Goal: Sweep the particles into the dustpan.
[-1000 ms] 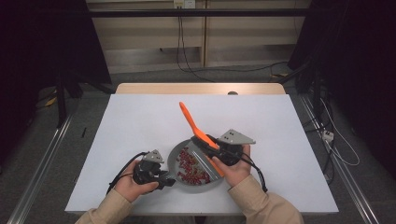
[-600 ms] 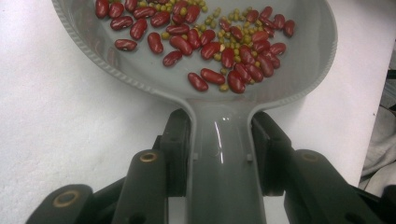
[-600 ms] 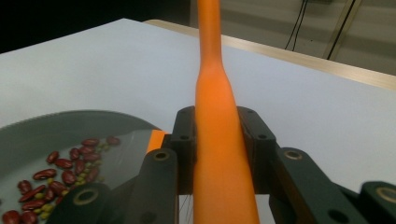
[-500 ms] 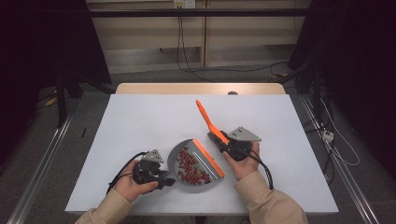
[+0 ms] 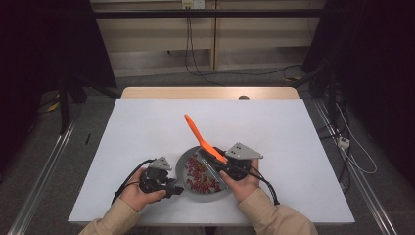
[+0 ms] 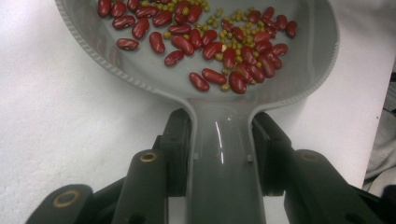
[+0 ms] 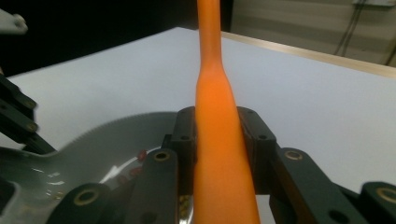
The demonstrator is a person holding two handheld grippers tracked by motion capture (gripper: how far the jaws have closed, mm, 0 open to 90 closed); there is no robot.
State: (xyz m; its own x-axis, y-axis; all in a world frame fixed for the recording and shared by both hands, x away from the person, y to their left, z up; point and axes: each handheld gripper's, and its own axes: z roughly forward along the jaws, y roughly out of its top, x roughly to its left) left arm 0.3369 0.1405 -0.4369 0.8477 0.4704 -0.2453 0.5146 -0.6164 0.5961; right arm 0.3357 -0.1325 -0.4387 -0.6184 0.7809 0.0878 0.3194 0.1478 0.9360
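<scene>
Dustpan [image 5: 205, 174] on white table [image 5: 274, 132], dim room.

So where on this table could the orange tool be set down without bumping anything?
The far half of the white table, beyond the grey pan, is bare, as are the wide strips left of the left tongs and right of the right tongs. It is crowded at the near middle: pan, beans, orange tool, both hands.
</scene>
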